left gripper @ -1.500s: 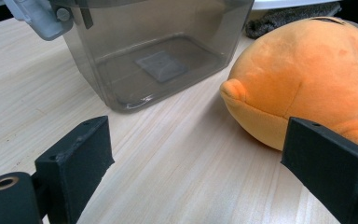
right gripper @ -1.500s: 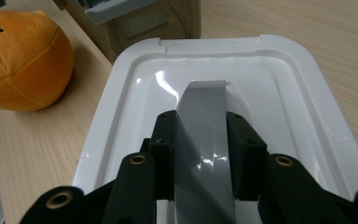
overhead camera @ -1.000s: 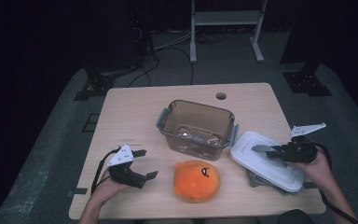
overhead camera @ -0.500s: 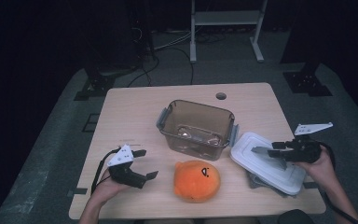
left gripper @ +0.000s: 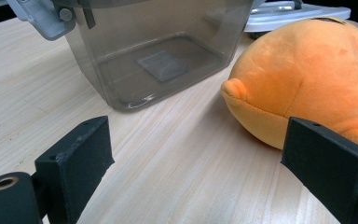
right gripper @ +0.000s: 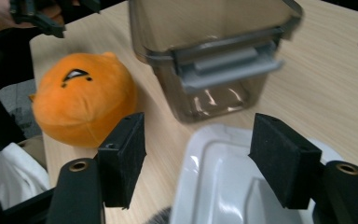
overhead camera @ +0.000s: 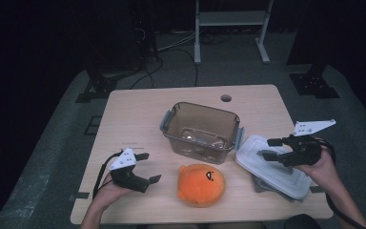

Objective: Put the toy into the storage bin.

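The clear smoky container [overhead camera: 201, 130] stands open mid-table with nothing in it, its white lid [overhead camera: 272, 165] lying flat just to its right — the orange plush [overhead camera: 201, 184] sits on the wood in front. The right gripper [overhead camera: 272, 149] hovers above the lid, jaws just opened wide, nothing between them. The left gripper [overhead camera: 147, 168] rests by the plush — wide, gripping nothing.

Left gripper [overhead camera: 140, 168] sits at the 7 o'clock part of the table, cupped from below by the left hand [overhead camera: 109, 191], jaws wide apart, nothing between them. Right gripper [overhead camera: 272, 149] at 4 o'clock, held in the right hand [overhead camera: 320, 164], pointing toward 9 o'clock; jaws have just been opening, nothing between them.
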Demonstrator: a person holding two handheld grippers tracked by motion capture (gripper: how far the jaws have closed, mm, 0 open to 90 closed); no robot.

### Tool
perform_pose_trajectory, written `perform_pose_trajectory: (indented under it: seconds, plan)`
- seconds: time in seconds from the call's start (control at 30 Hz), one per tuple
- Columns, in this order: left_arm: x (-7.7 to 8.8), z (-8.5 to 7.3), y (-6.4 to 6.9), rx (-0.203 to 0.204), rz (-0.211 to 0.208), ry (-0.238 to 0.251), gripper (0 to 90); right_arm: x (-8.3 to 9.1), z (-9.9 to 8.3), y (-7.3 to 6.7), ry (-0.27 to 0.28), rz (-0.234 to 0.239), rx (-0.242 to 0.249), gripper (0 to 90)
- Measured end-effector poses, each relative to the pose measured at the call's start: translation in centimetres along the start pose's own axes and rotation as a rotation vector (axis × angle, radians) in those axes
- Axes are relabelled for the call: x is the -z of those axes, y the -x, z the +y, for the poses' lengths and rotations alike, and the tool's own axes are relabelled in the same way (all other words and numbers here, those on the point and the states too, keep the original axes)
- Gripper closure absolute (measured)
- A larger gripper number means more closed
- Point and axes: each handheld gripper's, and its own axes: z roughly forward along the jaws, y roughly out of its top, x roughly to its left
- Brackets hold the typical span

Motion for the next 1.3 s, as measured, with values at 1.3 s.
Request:
perform_pose_trajectory:
  seconds: [1.3]
  plan:
    - [0.2, -0.3, -0.4, 0.017, 0.024, -0.001, 2.9, -9.0, 7.6, -9.1, -0.057, 0.301, 0.263, 29.6]
